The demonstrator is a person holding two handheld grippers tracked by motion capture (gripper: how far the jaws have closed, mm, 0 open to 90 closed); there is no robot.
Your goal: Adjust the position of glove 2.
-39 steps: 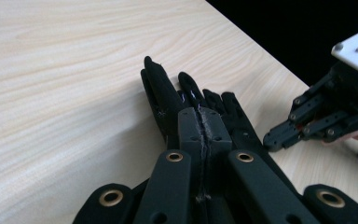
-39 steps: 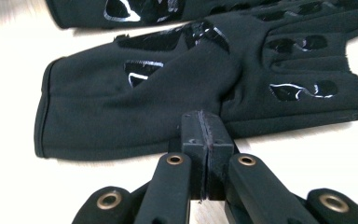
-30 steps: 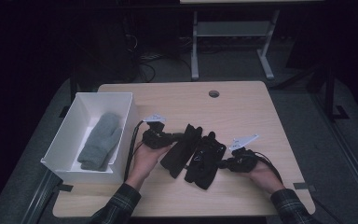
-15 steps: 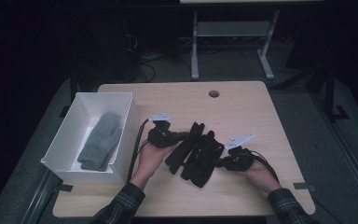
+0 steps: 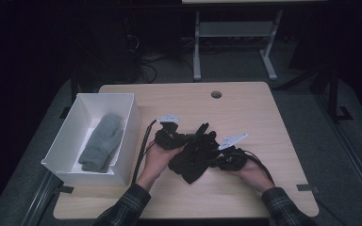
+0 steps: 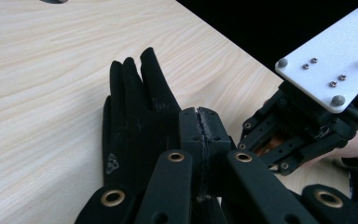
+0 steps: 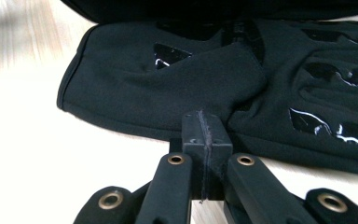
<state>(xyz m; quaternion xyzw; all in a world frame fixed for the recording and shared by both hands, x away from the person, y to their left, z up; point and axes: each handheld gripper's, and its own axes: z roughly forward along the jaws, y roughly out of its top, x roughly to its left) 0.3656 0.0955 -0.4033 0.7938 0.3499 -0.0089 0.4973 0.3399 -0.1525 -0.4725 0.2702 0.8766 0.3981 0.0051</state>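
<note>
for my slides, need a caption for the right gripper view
Shut right hand-held gripper at the edge of a black glove lying on the light wooden table.

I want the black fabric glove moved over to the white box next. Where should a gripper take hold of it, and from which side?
Probably the cuff edge of the black fabric glove, approached level from the table's near side. It lies flat on the wooden table, so its thin open hem offers an edge to pinch. The right gripper, jaws shut, already faces that part.
</note>
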